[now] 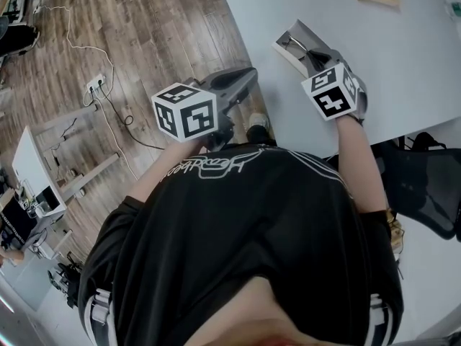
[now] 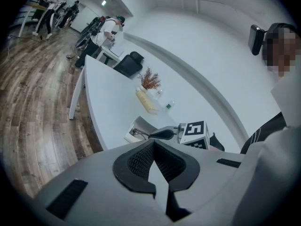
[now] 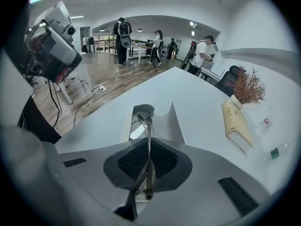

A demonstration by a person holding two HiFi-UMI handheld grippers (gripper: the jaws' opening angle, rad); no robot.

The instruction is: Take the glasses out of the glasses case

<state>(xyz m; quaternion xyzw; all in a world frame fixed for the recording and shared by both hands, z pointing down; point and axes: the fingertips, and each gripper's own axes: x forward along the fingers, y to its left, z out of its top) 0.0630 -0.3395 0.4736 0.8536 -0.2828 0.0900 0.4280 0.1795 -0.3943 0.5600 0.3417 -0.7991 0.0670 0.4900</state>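
Note:
An open grey glasses case [image 1: 302, 31] [image 3: 167, 121] lies near the white table's [image 1: 403, 63] front left edge. My right gripper [image 1: 311, 55] [image 3: 149, 142] hangs just over it, shut on the thin metal-framed glasses [image 3: 149, 164]. One end of the glasses [image 1: 292, 43] still reaches into the case. My left gripper [image 1: 245, 74] [image 2: 153, 144] hovers off the table's edge above the floor, left of the case [image 2: 138, 125], its jaws together and empty.
A tan bottle with dried stems [image 3: 235, 119] [image 2: 146, 100] lies further back on the table. A black chair [image 1: 425, 186] stands at the table's right side. Cables and a power strip [image 1: 96, 83] lie on the wooden floor. People stand in the background.

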